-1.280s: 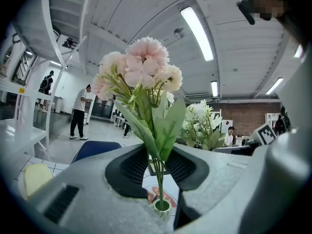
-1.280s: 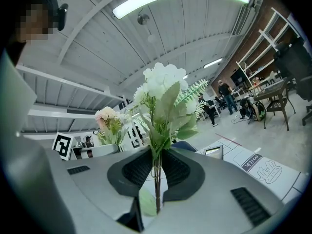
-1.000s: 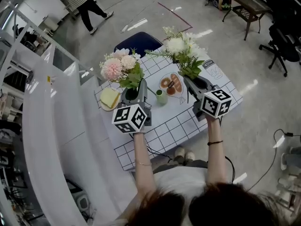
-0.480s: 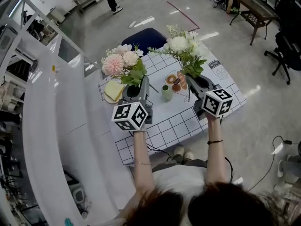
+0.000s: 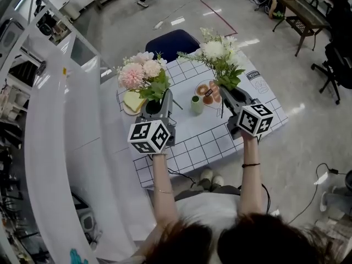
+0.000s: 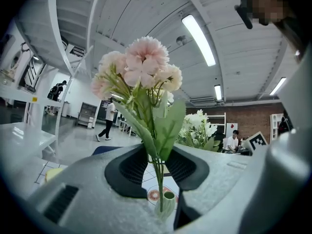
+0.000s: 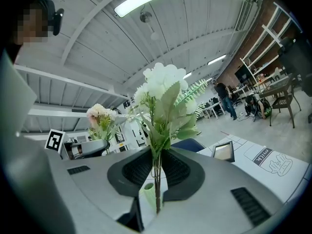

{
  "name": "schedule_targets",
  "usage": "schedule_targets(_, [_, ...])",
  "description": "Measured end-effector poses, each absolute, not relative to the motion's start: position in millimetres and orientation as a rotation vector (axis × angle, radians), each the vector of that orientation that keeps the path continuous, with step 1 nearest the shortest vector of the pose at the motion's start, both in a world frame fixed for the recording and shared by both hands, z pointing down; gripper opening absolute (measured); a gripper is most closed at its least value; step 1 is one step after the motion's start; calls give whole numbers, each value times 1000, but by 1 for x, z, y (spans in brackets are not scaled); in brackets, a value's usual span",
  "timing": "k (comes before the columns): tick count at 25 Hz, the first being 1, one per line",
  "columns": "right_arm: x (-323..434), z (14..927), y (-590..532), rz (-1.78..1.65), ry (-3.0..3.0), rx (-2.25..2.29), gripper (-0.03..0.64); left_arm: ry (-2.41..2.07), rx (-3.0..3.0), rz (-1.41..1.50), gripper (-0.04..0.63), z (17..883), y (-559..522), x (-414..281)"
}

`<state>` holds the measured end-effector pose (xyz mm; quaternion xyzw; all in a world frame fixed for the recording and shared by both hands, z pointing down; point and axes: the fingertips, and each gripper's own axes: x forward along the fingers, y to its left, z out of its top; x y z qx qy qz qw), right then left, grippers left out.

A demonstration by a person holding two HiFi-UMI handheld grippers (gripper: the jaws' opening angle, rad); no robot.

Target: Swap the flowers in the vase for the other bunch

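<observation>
My left gripper (image 5: 155, 104) (image 6: 157, 165) is shut on the stems of a pink flower bunch (image 5: 141, 77) (image 6: 138, 77), held upright above the table's left side. My right gripper (image 5: 234, 96) (image 7: 156, 170) is shut on the stems of a white flower bunch (image 5: 216, 56) (image 7: 163, 94), upright over the table's right side. A small pale green vase (image 5: 196, 104) (image 6: 167, 201) (image 7: 147, 193) stands empty on the checked tablecloth (image 5: 203, 142) between the two grippers.
A plate of pastries (image 5: 208, 93) lies just right of the vase. A yellow sandwich on a plate (image 5: 131, 100) lies at the table's left edge. A blue chair (image 5: 176, 42) stands behind the table. A white curved panel (image 5: 66, 147) runs along the left.
The left gripper with the pink bunch has shifted slightly left and toward me; the head view has also shifted. The right gripper holds its place.
</observation>
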<state>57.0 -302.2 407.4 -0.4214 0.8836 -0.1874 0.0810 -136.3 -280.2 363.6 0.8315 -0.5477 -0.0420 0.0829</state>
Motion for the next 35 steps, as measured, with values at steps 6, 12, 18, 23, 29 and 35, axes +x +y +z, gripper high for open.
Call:
schedule_targets(6, [55,410,-299,-563,2653,-1257,55,-1660,2459,-118,113,370,-270,-145])
schedule_targets(12, [53,409,-297,-556,2664,-1250,55,-1663,2436,-111,114,379,-261,-149])
schedule_targets(18, [57,411,-294,-559,2656,-1265,55,-1677,2404,-120,114,387,-252,-157])
schedule_targets(23, [57,411,-291,-564,2652,-1268,55,-1689,2378,-131,112,393,-245,-163])
schedule_targets(29, [53,411,-289,-566,2657,-1262,55,-1701,2378,-102,94,397,-241,-165])
schedule_targets(35, [48,409,-287,-561,2668,-1253,55,-1685,2388,-126,94,394,-240,-166])
